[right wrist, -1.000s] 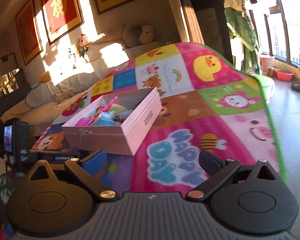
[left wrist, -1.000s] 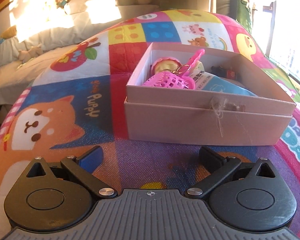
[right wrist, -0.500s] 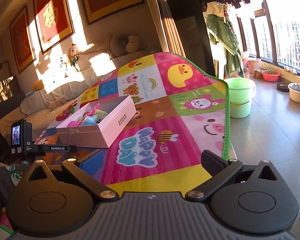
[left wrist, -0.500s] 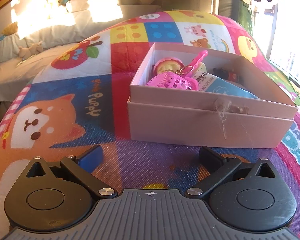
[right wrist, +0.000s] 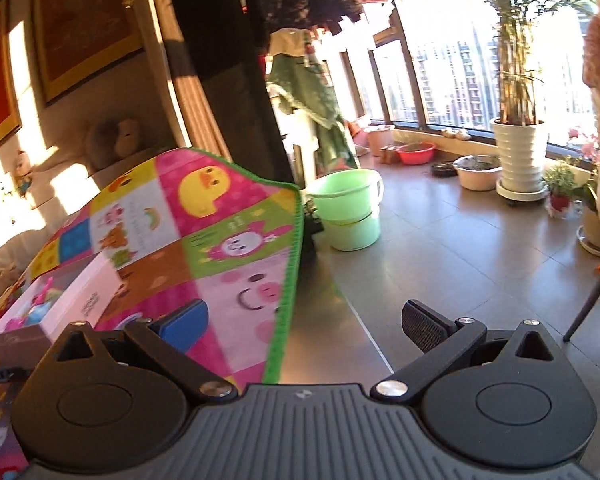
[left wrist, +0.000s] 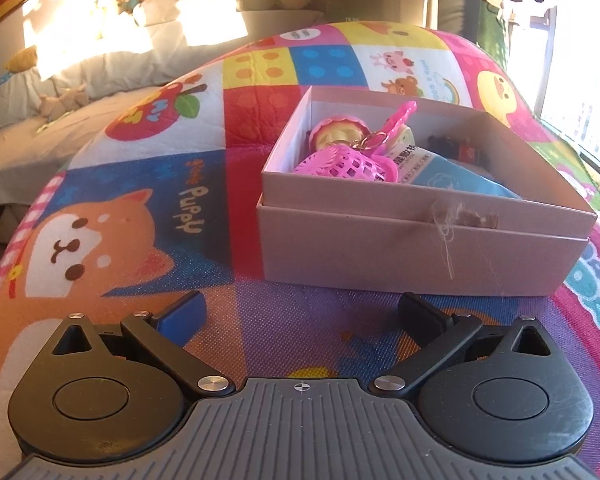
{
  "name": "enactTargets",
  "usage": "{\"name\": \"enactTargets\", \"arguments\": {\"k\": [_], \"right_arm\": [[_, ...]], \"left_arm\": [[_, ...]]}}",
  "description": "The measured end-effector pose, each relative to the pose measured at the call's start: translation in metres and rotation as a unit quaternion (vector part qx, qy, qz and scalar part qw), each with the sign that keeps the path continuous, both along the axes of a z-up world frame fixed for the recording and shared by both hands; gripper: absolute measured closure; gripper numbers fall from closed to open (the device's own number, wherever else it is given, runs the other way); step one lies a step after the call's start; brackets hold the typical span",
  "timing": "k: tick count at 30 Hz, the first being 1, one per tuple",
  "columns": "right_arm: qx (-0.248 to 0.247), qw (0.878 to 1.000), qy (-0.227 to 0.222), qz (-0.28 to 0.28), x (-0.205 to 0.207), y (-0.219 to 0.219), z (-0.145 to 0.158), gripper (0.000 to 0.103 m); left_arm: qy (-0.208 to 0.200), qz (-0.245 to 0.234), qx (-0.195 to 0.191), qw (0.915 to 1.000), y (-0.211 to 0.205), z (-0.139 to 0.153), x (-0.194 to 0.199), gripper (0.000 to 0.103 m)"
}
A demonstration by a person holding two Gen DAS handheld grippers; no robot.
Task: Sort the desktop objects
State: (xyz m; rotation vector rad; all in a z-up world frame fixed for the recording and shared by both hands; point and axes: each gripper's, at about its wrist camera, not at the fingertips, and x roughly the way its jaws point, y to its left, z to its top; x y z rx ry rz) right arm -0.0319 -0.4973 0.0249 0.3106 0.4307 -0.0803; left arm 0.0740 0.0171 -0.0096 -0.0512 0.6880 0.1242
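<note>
A pink cardboard box (left wrist: 412,248) stands on a colourful cartoon mat (left wrist: 148,208). It holds a pink plastic basket (left wrist: 344,166), a round pink-rimmed item (left wrist: 338,134), a blue-and-white packet (left wrist: 444,172) and a small dark item (left wrist: 456,146). My left gripper (left wrist: 300,312) is open and empty, low over the mat just in front of the box. My right gripper (right wrist: 302,322) is open and empty, turned toward the mat's right edge and the floor. The box (right wrist: 72,300) shows at the far left of the right wrist view.
The mat's green edge (right wrist: 290,280) drops off to the tiled floor. Green buckets (right wrist: 348,208), basins and potted plants (right wrist: 520,152) stand by the window. A sofa with cushions and plush toys (left wrist: 100,60) lies behind the mat.
My right gripper has pulled back and swung right, from facing the box to facing the mat edge and the floor. My left gripper has stayed nearly still, open.
</note>
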Motion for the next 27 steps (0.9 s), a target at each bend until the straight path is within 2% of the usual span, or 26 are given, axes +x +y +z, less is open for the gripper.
{"name": "enactTargets", "arguments": {"k": [2, 5, 8, 10, 13, 15, 17, 19, 21, 24, 25, 27], "right_arm": [[-0.005, 1.0, -0.005, -0.002, 0.028, -0.016, -0.008, 0.0], [-0.011, 1.0, -0.001, 0.025, 0.086, -0.045, -0.018, 0.001], [0.056, 0.997, 0.046, 0.039, 0.139, -0.088, -0.028, 0.005], [0.09, 0.994, 0.063, 0.01, 0.153, -0.114, -0.031, 0.005], [0.081, 0.988, 0.1, -0.081, 0.147, -0.142, -0.035, 0.005], [0.054, 0.979, 0.151, -0.125, 0.138, -0.154, -0.034, 0.005], [0.047, 0.968, 0.203, -0.139, 0.126, -0.162, -0.029, 0.007], [0.06, 0.961, 0.231, -0.141, 0.115, -0.167, -0.013, 0.007], [0.06, 0.961, 0.231, -0.137, 0.105, -0.174, 0.009, 0.007], [0.026, 0.969, 0.21, -0.129, 0.096, -0.186, 0.037, 0.007], [0.013, 0.971, 0.205, -0.126, 0.096, -0.192, 0.044, 0.007], [-0.027, 0.973, 0.195, -0.122, 0.097, -0.207, 0.055, 0.007]], "left_arm": [[0.002, 0.001, -0.001, 1.0, 0.001, 0.001, 0.001, 0.0], [0.018, 0.004, 0.0, 0.9998, 0.0, 0.003, 0.007, 0.0], [0.023, 0.011, 0.004, 0.9997, -0.003, 0.003, 0.013, 0.0], [0.019, 0.016, -0.001, 0.9997, -0.002, 0.002, 0.011, 0.0], [0.025, 0.03, -0.002, 0.9992, -0.004, 0.002, 0.012, 0.0], [0.044, 0.074, -0.003, 0.9963, -0.013, 0.005, 0.013, 0.0], [0.082, 0.12, -0.015, 0.9893, -0.024, 0.012, 0.013, 0.0], [0.111, 0.153, -0.019, 0.9818, -0.036, 0.02, 0.005, 0.0], [0.11, 0.169, 0.008, 0.9794, -0.055, 0.032, -0.011, 0.0], [0.102, 0.176, 0.09, 0.9749, -0.097, 0.055, -0.034, 0.0], [0.095, 0.182, 0.099, 0.9737, -0.11, 0.064, -0.04, 0.0], [0.075, 0.176, 0.092, 0.9772, -0.144, 0.087, -0.049, 0.0]]}}
